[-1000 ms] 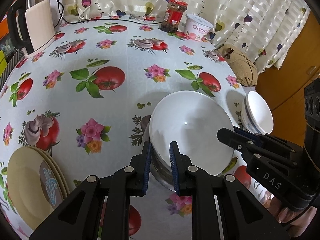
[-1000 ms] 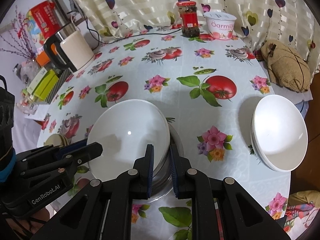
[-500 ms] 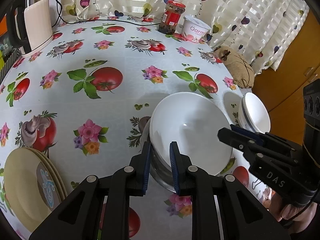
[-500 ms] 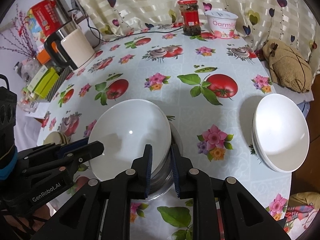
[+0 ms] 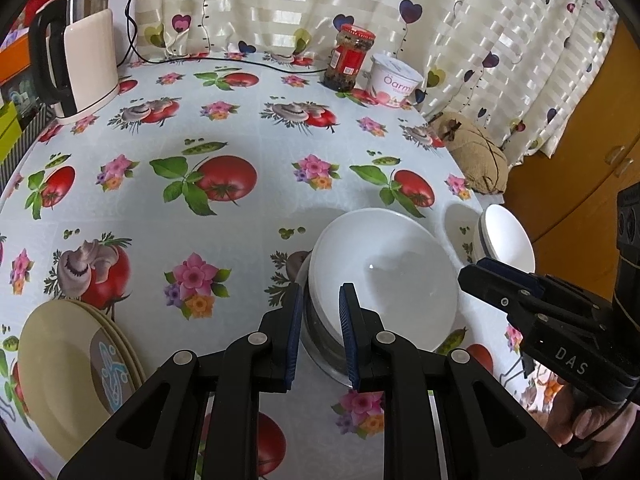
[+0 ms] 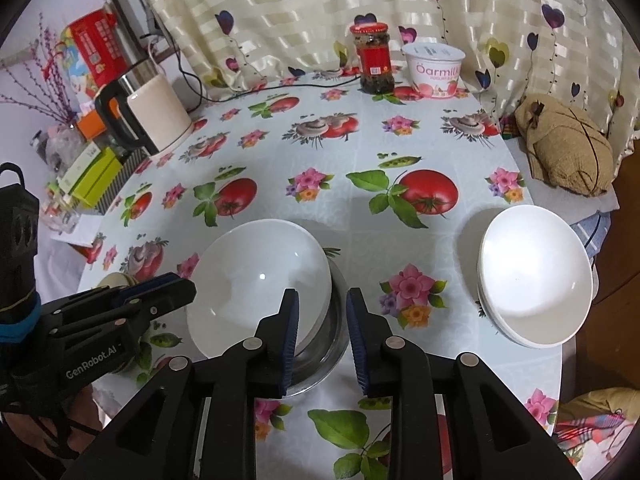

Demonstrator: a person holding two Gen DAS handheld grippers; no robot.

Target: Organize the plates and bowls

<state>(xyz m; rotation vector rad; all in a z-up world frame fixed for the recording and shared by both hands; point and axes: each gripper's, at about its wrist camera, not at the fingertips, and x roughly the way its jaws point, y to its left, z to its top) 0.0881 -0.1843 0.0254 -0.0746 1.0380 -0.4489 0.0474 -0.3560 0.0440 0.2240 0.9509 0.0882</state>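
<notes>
At the left edge of the table (image 5: 248,216), a stack of tan plates (image 5: 68,360) lies flat on the flowered cloth, with a kettle (image 5: 86,64) at the far left corner. Near the middle front, a white bowl (image 5: 384,280) sits tilted in a steel bowl (image 5: 324,344). The left tool (image 5: 319,334) holds the near-left rim of this pair between its blue pads, the jaws narrowly parted around the rim (whether the pads actually press on it cannot be told). On the other side, the right tool (image 6: 322,338) straddles the steel bowl's right rim; its jaws have just been opening, the rim lies between them and the right pad stands clear of it. Farther right, apart from these, a stack of white bowls (image 6: 534,276) rests near the table's right edge. At the back stand a jar (image 6: 374,60) and a yogurt tub (image 6: 434,70).
</notes>
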